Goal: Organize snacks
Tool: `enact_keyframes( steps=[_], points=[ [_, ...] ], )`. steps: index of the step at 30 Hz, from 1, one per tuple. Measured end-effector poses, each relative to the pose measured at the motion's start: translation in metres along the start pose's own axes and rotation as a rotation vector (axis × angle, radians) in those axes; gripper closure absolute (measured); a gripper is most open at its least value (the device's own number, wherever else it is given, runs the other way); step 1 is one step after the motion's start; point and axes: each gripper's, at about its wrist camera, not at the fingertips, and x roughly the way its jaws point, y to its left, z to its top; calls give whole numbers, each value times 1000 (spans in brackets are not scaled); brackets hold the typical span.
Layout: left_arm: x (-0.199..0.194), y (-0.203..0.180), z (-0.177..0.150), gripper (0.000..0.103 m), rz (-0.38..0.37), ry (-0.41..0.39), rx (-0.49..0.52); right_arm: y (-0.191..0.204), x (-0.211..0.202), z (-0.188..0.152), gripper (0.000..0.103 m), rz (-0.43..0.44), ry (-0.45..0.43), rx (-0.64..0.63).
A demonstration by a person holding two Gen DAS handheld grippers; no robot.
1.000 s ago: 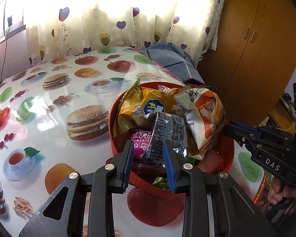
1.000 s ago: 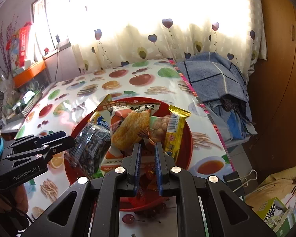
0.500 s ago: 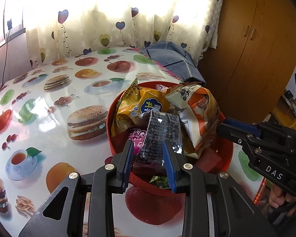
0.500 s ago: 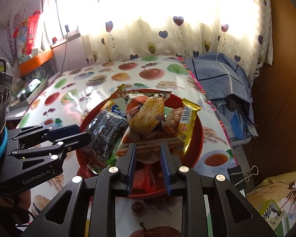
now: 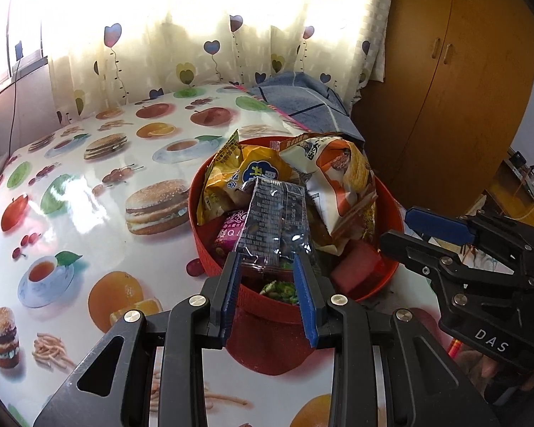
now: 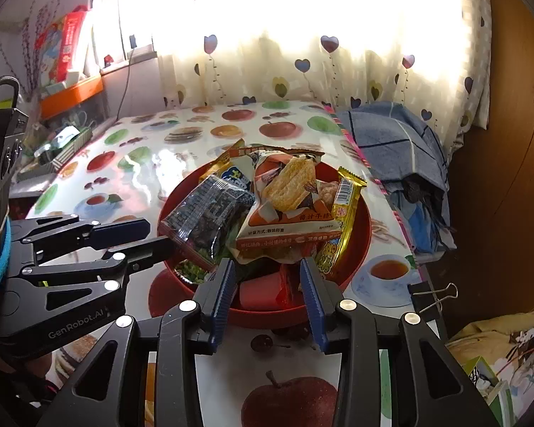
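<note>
The red bowl (image 5: 381,284) is sitting on the printed tablecloth (image 5: 89,192), piled with snack packets. The left gripper (image 5: 267,267) is standing with fingers spread apart; the dark packet (image 5: 277,220) is lying between its tips at the bowl's near rim, and whether it is being touched I cannot tell. The right gripper (image 6: 267,277) is hovering wide open just short of the bowl (image 6: 359,245), holding nothing. The orange-and-white packet (image 6: 288,210) is resting on top of the pile, beside the yellow bar (image 6: 341,217).
</note>
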Motion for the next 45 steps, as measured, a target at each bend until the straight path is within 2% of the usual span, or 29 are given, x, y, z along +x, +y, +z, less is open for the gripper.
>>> enact_keyframes(
  steps=[7,20,45],
  points=[
    [-8,-10,-14,71,26,0,28,8,-5,-13,66,-4,8,3],
    [-13,-21,-31,71,12,16,41,10,-4,-26,66,-3,23,11],
    [-5,-19,-34,71,-18,40,20,10,4,-28,64,-15,48,9]
  ],
)
